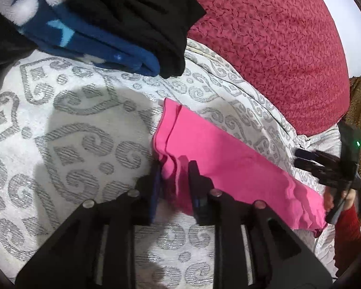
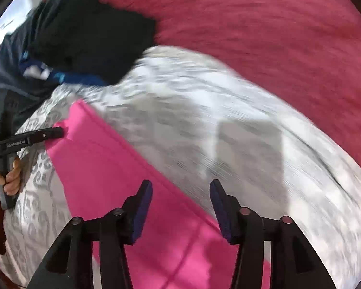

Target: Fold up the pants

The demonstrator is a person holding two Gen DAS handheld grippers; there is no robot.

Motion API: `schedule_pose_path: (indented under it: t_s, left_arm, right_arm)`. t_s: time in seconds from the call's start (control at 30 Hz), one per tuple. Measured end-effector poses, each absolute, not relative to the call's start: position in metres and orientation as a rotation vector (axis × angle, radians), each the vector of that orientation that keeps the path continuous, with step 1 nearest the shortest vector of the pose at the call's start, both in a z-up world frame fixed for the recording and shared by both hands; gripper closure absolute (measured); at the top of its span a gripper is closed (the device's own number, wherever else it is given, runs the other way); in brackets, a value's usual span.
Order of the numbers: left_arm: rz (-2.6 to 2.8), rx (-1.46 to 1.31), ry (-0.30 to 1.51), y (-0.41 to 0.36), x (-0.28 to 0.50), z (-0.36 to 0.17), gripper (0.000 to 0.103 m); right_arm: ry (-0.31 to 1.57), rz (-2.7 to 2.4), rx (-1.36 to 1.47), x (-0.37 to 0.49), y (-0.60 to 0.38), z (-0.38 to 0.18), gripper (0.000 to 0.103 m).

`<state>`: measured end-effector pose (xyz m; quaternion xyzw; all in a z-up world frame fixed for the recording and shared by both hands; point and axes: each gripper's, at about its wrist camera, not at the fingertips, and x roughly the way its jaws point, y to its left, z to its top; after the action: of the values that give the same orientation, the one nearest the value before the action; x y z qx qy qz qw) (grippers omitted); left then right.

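In the left wrist view, the left tongs (image 1: 174,168) were clamped on a bunched end of the pink pants (image 1: 219,166), which lay on the patterned bed cover (image 1: 72,120). In the right wrist view, the right tongs (image 2: 180,187) hung spread apart over the pants (image 2: 103,159), near folded dark clothes (image 2: 89,36).

A bed (image 1: 72,125) with a grey-patterned white cover carries everything. Pink pants (image 1: 228,168), a clothes stack (image 1: 122,24) and a red blanket (image 1: 276,48) lie on it.
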<state>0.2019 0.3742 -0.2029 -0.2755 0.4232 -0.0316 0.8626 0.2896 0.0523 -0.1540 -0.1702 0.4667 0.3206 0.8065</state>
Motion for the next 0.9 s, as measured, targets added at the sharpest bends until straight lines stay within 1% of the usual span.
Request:
schedule_pose_path:
  t_s: [0.1, 0.17, 0.23, 0.3, 0.33, 0.37, 0.47, 0.57, 0.7, 0.8, 0.83, 0.9]
  left_arm:
    - [-0.072, -0.558, 0.890, 0.370, 0.208, -0.203, 0.076]
    - [-0.080, -0.577, 0.889, 0.373, 0.209, -0.205, 0.076]
    - [-0.084, -0.620, 0.882, 0.380, 0.210, -0.207, 0.076]
    - [-0.088, -0.662, 0.875, 0.386, 0.210, -0.210, 0.076]
    - [-0.085, -0.672, 0.873, 0.387, 0.210, -0.211, 0.076]
    - [-0.083, -0.675, 0.872, 0.387, 0.210, -0.212, 0.076]
    - [-0.070, -0.680, 0.872, 0.388, 0.211, -0.213, 0.080]
    - [-0.054, -0.687, 0.874, 0.389, 0.211, -0.215, 0.082]
    - [0.023, -0.664, 0.890, 0.383, 0.208, -0.210, 0.082]
    - [0.083, -0.523, 0.926, 0.346, 0.199, -0.188, 0.080]
    - [0.092, -0.454, 0.921, 0.332, 0.195, -0.178, 0.080]
    - [0.087, -0.332, 0.892, 0.300, 0.183, -0.152, 0.077]
  right_arm:
    - [1.010, 0.532, -0.322, 0.267, -0.026, -0.144, 0.050]
    - [1.039, 0.433, -0.259, 0.243, -0.080, -0.148, 0.048]
    - [1.101, 0.340, -0.194, 0.216, -0.125, -0.166, 0.045]
    - [1.191, 0.205, -0.133, 0.194, -0.169, -0.197, 0.044]
    - [1.164, 0.203, -0.038, 0.183, -0.193, -0.201, 0.043]
    - [1.096, 0.211, 0.086, 0.169, -0.213, -0.198, 0.043]
    - [1.100, 0.177, 0.230, 0.153, -0.242, -0.190, 0.043]
    - [1.069, 0.137, 0.215, 0.138, -0.256, -0.177, 0.043]
    - [1.012, 0.103, 0.342, 0.114, -0.292, -0.167, 0.043]
    - [0.993, 0.045, 0.388, 0.093, -0.310, -0.162, 0.043]
    - [0.988, 0.029, 0.384, 0.088, -0.313, -0.159, 0.043]
    - [0.962, -0.001, 0.370, 0.081, -0.318, -0.152, 0.043]
